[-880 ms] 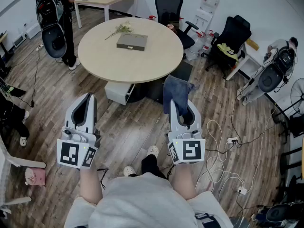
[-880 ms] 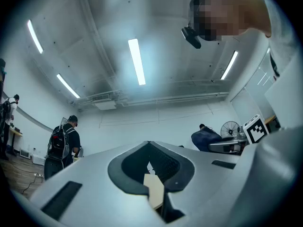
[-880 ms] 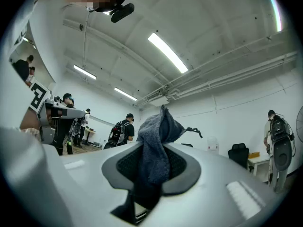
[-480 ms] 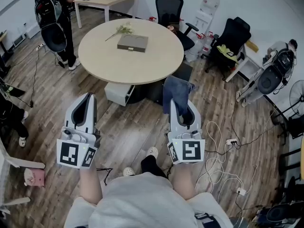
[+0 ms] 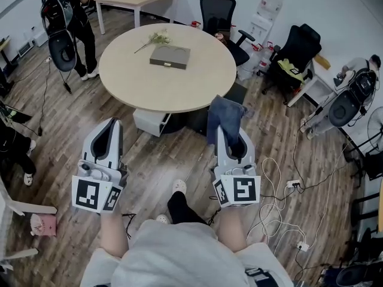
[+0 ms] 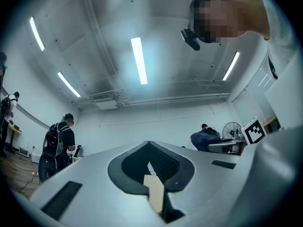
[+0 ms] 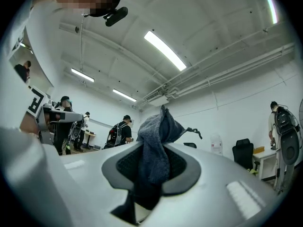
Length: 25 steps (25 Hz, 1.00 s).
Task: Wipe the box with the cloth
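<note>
Wood-plank floor of an office, seen from the head view. Ahead stands a round table bearing the flat grey box towards its far side, with a flower sprig just beside it. Both grippers are held over the floor on the near side of the table, well apart from the box. The right gripper has its jaws clamped on a blue-grey cloth, which bunches up beyond the jaw tips. The left gripper has its jaws closed together with nothing between them. Beyond the table are a black office chair and a person with a backpack
</note>
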{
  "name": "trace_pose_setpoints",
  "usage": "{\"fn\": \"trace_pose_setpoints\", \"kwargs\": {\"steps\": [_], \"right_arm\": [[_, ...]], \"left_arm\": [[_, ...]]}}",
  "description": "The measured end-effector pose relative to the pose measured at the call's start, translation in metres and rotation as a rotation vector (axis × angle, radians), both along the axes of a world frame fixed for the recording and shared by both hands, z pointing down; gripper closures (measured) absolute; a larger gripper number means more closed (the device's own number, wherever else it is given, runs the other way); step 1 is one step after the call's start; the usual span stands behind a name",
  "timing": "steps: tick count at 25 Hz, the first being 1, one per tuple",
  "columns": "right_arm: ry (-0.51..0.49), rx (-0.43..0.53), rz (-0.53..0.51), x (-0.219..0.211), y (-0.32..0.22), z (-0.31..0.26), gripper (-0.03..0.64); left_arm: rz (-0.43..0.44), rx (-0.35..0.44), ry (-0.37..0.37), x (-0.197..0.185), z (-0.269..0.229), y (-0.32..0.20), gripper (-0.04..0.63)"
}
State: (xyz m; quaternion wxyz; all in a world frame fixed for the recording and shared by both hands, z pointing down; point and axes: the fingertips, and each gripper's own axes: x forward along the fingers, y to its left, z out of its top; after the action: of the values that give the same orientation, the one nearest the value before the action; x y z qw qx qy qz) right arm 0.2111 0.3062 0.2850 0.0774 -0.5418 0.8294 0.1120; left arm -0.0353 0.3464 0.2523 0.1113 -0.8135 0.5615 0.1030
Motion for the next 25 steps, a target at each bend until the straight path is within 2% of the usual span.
{"fn": "trace_pose_setpoints", "kwargs": {"steps": [14, 25], "right_arm": [[0.01, 0.019, -0.09, -0.019, -0.14, -0.017, 0.528], [0.003, 0.022, -0.116, -0.001, -0.231, -0.02, 0.528]], "left_arm": [[-0.06, 0.001, 0.009, -0.007, -0.012, -0.125, 0.588], [-0.085, 0.013, 0.017, 0.011, -0.018, -0.21, 0.588]]}}
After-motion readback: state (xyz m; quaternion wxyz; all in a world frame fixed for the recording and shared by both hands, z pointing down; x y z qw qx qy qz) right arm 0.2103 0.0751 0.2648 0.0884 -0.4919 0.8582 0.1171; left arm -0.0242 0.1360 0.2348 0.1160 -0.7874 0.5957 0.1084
